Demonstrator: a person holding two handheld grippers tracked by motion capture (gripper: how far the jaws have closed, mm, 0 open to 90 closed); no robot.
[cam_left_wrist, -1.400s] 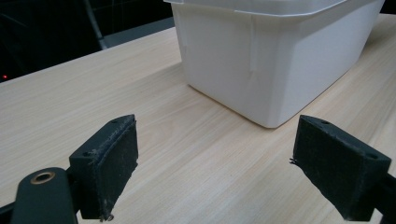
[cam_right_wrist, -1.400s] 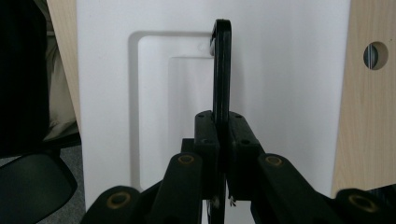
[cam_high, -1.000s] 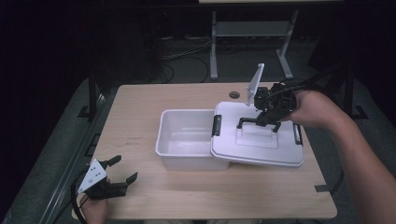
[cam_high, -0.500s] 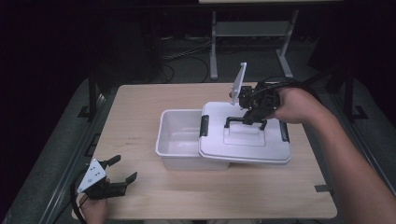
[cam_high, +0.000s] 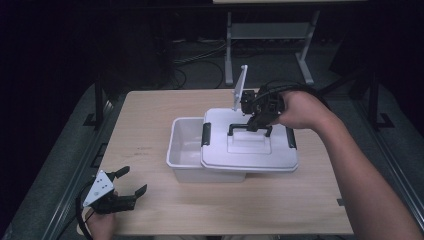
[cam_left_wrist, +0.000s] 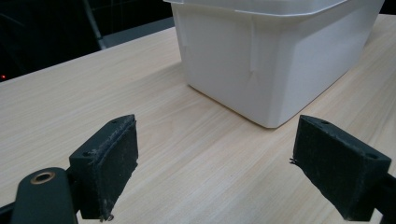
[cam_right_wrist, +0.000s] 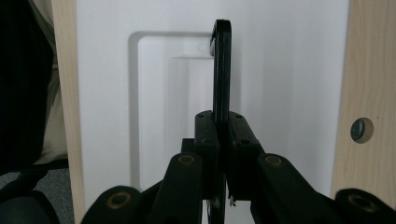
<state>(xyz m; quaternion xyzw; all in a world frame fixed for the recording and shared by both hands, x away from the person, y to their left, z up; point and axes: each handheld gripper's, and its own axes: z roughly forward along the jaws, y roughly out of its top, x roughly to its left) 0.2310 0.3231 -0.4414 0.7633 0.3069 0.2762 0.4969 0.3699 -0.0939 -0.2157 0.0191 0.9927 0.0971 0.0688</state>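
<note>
Lid shifted left, hand-held gripper clamping handle

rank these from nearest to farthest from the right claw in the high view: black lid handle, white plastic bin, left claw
1. Black lid handle: clamped in the right claw, on the white lid.
2. White plastic bin: under the lid, to the left.
3. Left claw: open, at the table's near left corner.

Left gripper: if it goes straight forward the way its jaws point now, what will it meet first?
Probably the white bin. In the left gripper view the open left gripper points across bare wooden table at the bin's near corner, with nothing between them. The exact distance is unclear.
</note>
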